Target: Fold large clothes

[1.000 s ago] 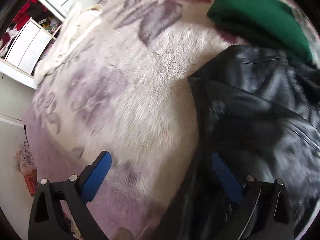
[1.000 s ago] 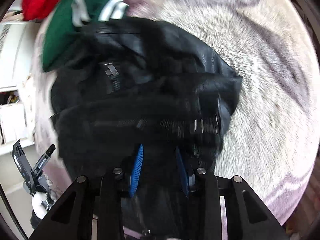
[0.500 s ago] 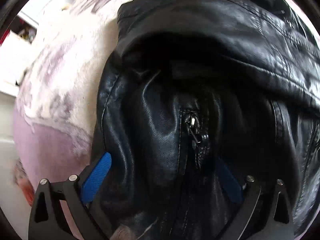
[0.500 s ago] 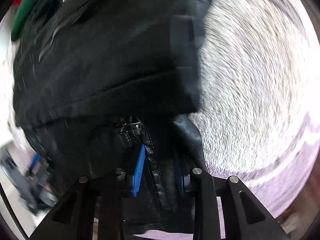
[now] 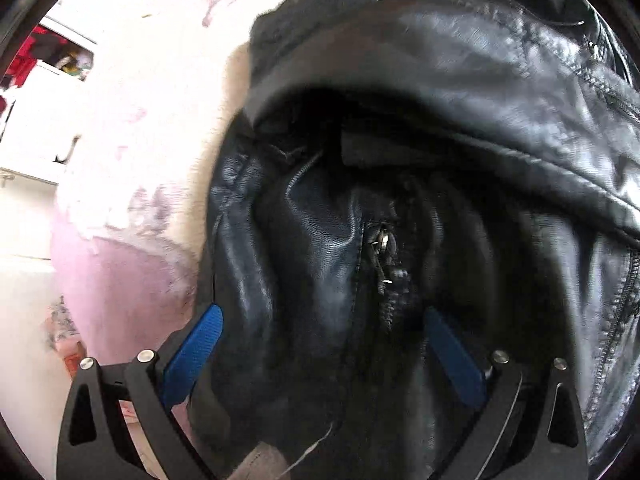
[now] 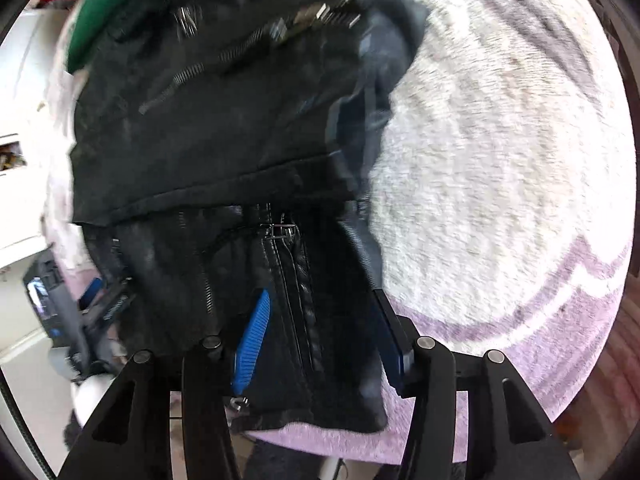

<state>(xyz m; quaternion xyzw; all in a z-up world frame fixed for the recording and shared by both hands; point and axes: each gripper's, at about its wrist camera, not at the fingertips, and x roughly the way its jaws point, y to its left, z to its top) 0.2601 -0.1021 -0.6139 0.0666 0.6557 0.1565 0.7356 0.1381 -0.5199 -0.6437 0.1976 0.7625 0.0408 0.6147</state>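
Clearly, the black leather jacket is going to handle as a heavy, thick, slick garment, so the hemmed lower edge beside the zipper looks like the firmest place to take hold. Nearest the left camera, the left gripper is standing wide apart, its blue pads straddling bunched leather without pinching it. The right gripper is reaching forward over the hem with pads parted around the zipper; whether they are actually pressing the leather is hard to tell. Beyond, the jacket is lying doubled over on the fluffy floral blanket, with a green garment behind it.
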